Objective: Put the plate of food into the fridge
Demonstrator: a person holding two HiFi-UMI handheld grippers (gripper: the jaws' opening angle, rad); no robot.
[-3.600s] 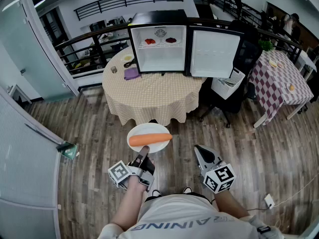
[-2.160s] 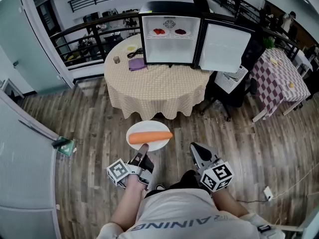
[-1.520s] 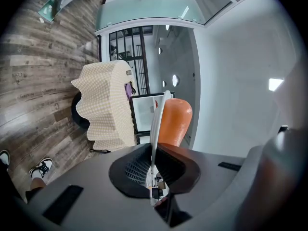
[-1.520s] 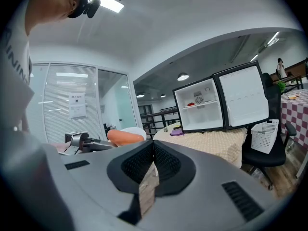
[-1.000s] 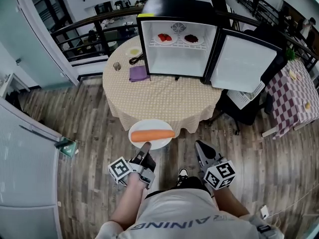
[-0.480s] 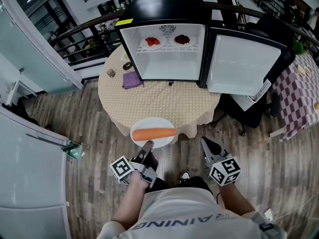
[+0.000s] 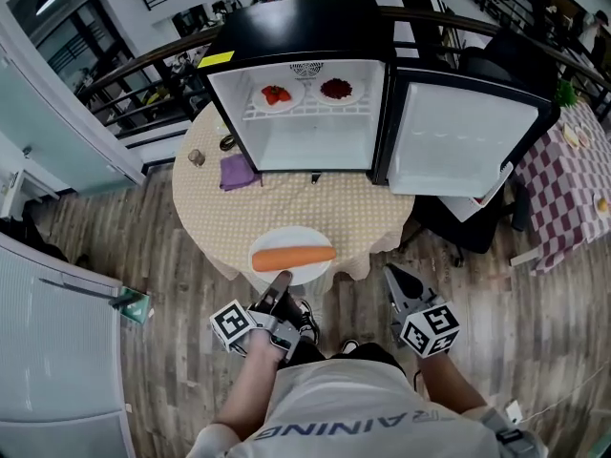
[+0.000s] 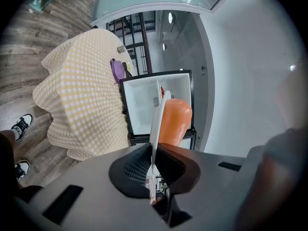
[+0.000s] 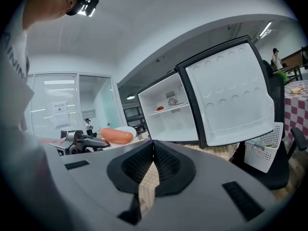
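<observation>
A white plate [image 7: 286,240] carries one long orange piece of food [image 7: 293,257], like a carrot. My left gripper [image 7: 279,281] is shut on the plate's near rim and holds it level over the round table's front edge. In the left gripper view the plate [image 8: 157,121] shows edge-on between the pads, with the orange food [image 8: 174,121] to its right. The black fridge [image 7: 296,36] stands open on the table, its lower white compartment [image 7: 304,143] bare. My right gripper [image 7: 393,277] hovers to the right of the plate, shut and empty; its jaws [image 9: 153,144] meet with nothing between them.
The fridge door [image 7: 458,141] is swung out to the right. Two small plates of red food [image 7: 277,93] sit on the fridge's upper shelf. A purple cloth [image 7: 234,171] and a small cup [image 7: 196,157] lie on the checked tablecloth [image 7: 286,208]. A black chair [image 7: 458,222] stands at right.
The table and fridge have come nearer in the head view; the plate now hangs over the table's front edge instead of over the floor. Both grippers keep their hold and spacing.
</observation>
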